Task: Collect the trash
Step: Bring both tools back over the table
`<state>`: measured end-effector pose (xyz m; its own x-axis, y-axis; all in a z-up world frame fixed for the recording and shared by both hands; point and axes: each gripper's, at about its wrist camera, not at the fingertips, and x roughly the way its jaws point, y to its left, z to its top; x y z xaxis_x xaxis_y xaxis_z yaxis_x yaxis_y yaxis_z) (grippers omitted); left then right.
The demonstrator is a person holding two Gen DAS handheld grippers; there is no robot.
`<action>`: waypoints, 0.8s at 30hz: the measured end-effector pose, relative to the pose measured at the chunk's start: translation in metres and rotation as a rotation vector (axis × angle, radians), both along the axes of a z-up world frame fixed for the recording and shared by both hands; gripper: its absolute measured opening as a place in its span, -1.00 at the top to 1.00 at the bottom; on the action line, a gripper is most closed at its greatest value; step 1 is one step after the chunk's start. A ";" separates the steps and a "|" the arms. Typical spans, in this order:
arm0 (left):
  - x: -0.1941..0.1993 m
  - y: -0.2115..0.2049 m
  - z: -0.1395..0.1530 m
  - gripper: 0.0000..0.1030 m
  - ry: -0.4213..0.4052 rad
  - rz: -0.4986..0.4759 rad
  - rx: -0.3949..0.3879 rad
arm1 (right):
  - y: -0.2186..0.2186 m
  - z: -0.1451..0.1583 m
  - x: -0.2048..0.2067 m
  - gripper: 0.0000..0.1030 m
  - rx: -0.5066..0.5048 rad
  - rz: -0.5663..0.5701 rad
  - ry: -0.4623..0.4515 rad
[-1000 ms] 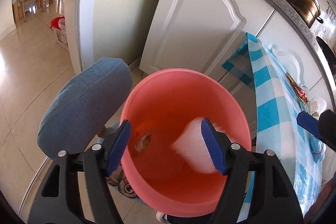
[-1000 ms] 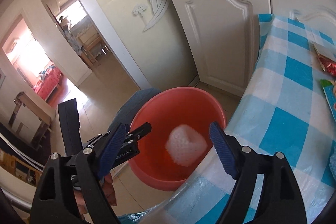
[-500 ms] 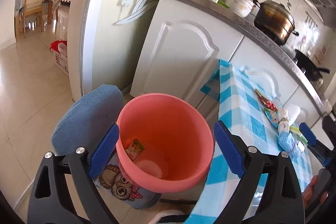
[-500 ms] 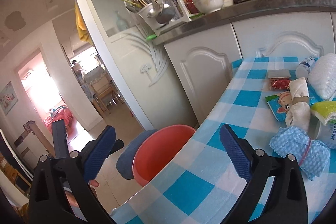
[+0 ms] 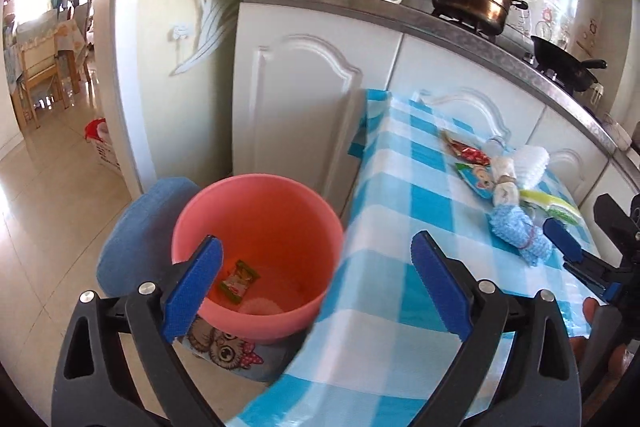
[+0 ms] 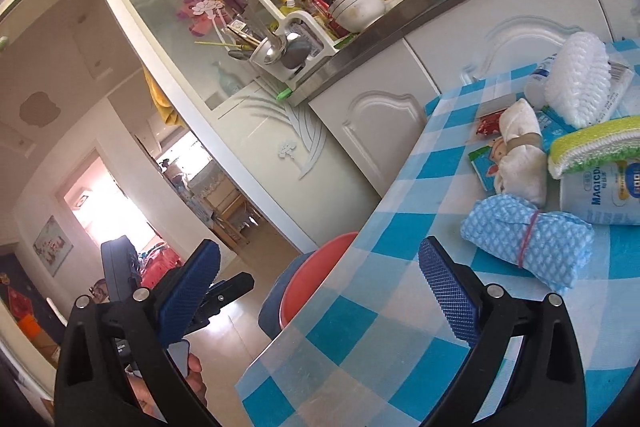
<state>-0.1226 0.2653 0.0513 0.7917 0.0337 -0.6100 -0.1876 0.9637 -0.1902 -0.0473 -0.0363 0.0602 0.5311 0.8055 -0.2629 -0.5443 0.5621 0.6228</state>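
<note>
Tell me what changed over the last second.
The white foam piece dropped from between the left tool pads into the pink bucket. Both tools have just been opening and now hold nothing; the right tool swung from the bucket toward the checked table. Bucket and table clutter stayed put.

A: Below the left gripper [image 5: 314,289]?
B: Salmon-pink bucket [image 5: 256,211]; red-green wrapper [image 5: 238,281] inside; denim-blue stool [image 5: 132,231], owl print.
A: Ahead of the right gripper [image 6: 320,291]?
B: Blue-white checked tablecloth [image 6: 360,339]; pale-blue dotted cloth [image 6: 528,241], red band; yellow-green sponge [image 6: 592,143].
</note>
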 end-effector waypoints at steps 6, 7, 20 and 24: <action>0.008 -0.038 0.005 -0.86 0.025 -0.047 -0.030 | -0.044 0.000 0.006 -0.91 0.076 -0.052 0.028; 0.009 -0.046 0.007 -0.86 0.025 -0.064 -0.027 | -0.054 -0.001 0.008 -0.91 0.089 -0.067 0.041; 0.025 -0.137 0.007 -0.86 0.115 -0.237 0.014 | -0.142 0.003 0.013 -0.91 0.142 -0.271 0.073; 0.026 -0.157 0.007 -0.86 0.135 -0.276 0.043 | -0.164 -0.003 0.019 -0.91 0.164 -0.354 0.107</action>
